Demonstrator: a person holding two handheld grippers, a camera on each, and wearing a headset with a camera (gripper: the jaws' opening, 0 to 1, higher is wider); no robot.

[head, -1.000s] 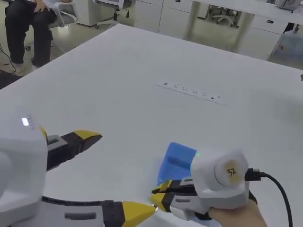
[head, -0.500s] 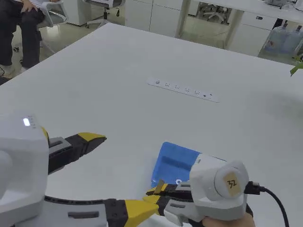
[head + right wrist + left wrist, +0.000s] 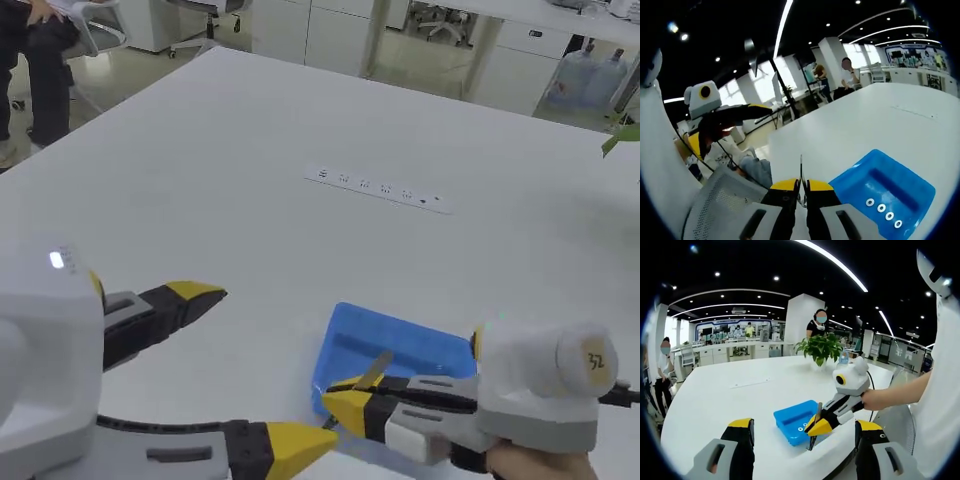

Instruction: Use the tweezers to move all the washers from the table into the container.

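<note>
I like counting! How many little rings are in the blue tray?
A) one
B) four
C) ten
B: the right gripper view shows four small washers lying in a row inside the blue container.

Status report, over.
Left gripper open. Right gripper shut on thin metal tweezers. Four small pale washers in blue plastic container. Nothing blocking.

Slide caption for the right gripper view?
Right tool shut on tweezers; blue container on the white table holds four washers.
</note>
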